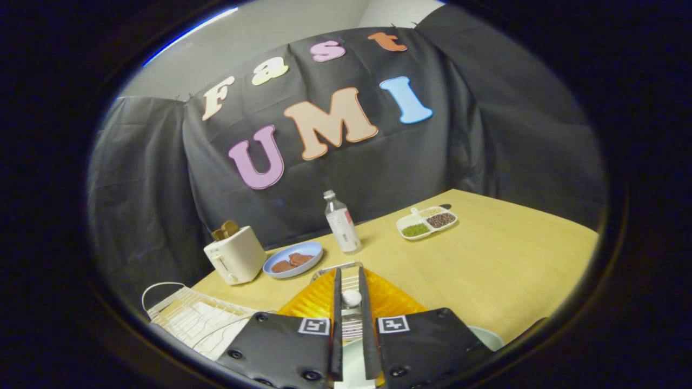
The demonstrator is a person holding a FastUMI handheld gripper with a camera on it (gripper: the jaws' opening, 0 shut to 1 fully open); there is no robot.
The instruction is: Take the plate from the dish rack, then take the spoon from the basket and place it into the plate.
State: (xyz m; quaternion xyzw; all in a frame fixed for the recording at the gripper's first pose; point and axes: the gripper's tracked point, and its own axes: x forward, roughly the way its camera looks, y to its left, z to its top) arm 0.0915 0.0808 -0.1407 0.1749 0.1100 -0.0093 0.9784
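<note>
Through the gripper view, I am looking along the hand-held gripper, whose two black fingers are running nearly parallel with only a narrow gap between them. A white spoon is sitting in that gap, its rounded end showing just behind the fingertips — both fingers appear to be pressing on its sides, so I am reading it as pinched. Under and around the fingers I am seeing the translucent orange ribbed basket, with a metal wire frame at its far edge. The rim of a pale round plate is peeking out behind the right finger mount, close beside the basket. On the other side of the basket, the white wire dish rack is lying on the light wooden table. Beyond the fingertips a clear plastic bottle is standing upright, with a blue plate of brown pieces and a cream toaster next to it — a white divided tray of grains is resting farther off on the table.
</note>
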